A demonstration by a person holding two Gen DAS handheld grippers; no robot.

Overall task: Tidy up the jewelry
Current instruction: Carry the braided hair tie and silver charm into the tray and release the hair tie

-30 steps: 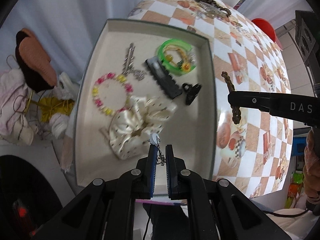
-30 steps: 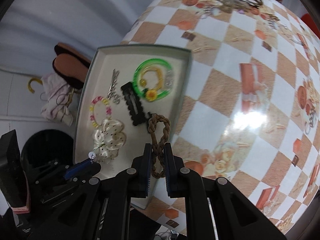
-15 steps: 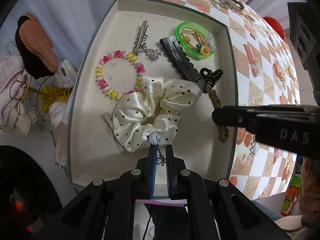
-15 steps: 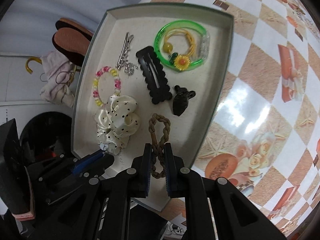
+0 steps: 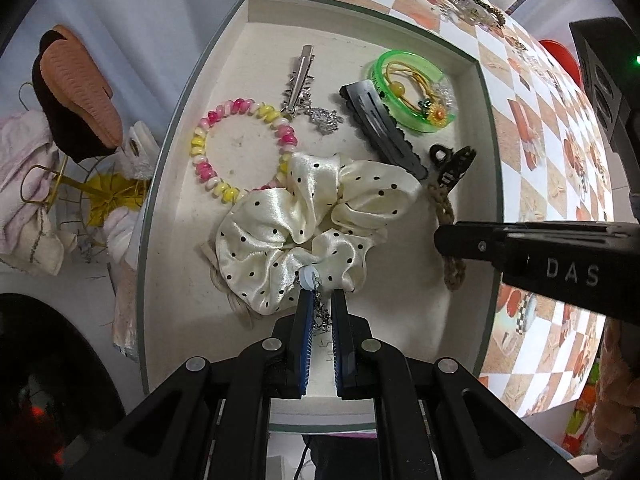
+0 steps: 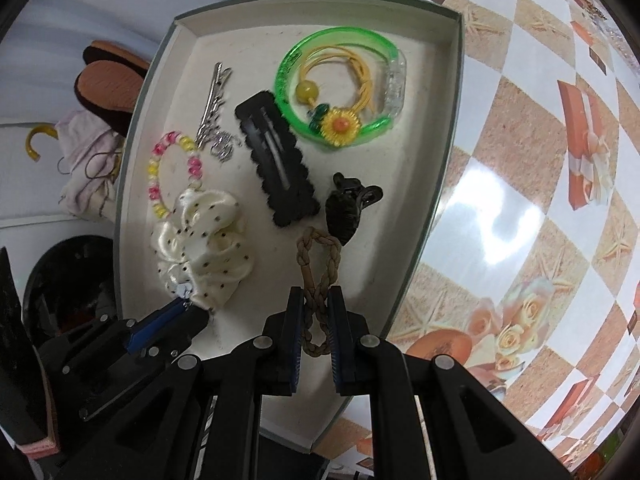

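Half the braided band (image 6: 317,280) hides between right tongs (image 6: 316,300).

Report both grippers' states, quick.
Left gripper: shut on a small chain piece with a pale bead.
Right gripper: shut on the brown braided band.

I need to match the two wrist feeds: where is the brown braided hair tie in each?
Left wrist: the brown braided hair tie hangs right of centre, partly behind the right gripper.
Right wrist: low centre, clamped between the right gripper jaws.
Shared landmark: the black claw clip by its upper end.
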